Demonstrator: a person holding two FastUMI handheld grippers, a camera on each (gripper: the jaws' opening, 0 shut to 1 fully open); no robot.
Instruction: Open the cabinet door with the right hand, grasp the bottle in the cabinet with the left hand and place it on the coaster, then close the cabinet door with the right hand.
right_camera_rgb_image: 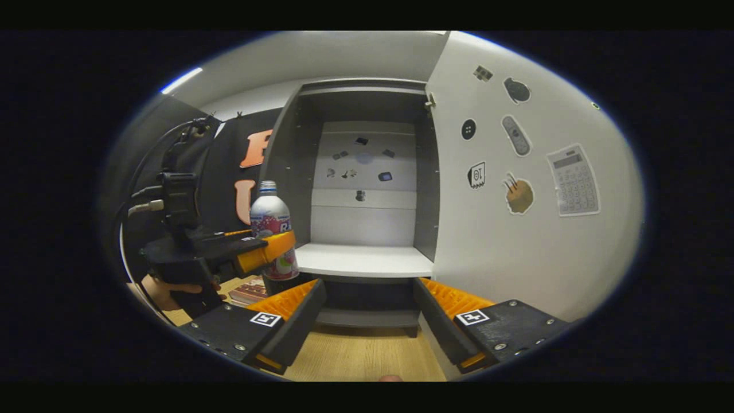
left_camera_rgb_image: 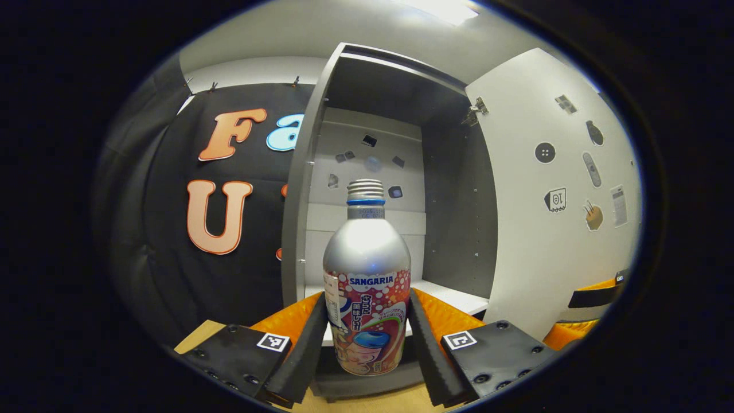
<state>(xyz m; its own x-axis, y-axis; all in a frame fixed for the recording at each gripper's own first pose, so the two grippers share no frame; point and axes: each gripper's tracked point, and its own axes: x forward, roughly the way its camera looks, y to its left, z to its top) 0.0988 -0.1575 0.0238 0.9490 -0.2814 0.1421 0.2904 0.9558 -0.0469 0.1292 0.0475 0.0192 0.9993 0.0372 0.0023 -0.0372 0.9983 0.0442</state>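
Note:
A silver bottle (left_camera_rgb_image: 367,287) with a colourful label stands upright between the fingers of my left gripper (left_camera_rgb_image: 367,344), which is shut on its lower body. In the right gripper view the same bottle (right_camera_rgb_image: 272,232) hangs in the left gripper (right_camera_rgb_image: 269,252), outside the cabinet, in front of its left side wall. Below it, a flat patterned piece (right_camera_rgb_image: 249,291) lies on the wooden table, possibly the coaster. The grey cabinet (right_camera_rgb_image: 367,261) is open, with its white door (right_camera_rgb_image: 516,229) swung out to the right. My right gripper (right_camera_rgb_image: 370,321) is open in front of the cabinet's bare shelf.
A hand (right_camera_rgb_image: 166,292) holds the left gripper's body at the left. The wooden table top (right_camera_rgb_image: 367,355) lies under the right gripper. Stickers dot the inside of the door (left_camera_rgb_image: 550,201) and the cabinet's back panel (left_camera_rgb_image: 367,166). An orange and black part (left_camera_rgb_image: 596,295) shows past the door's edge.

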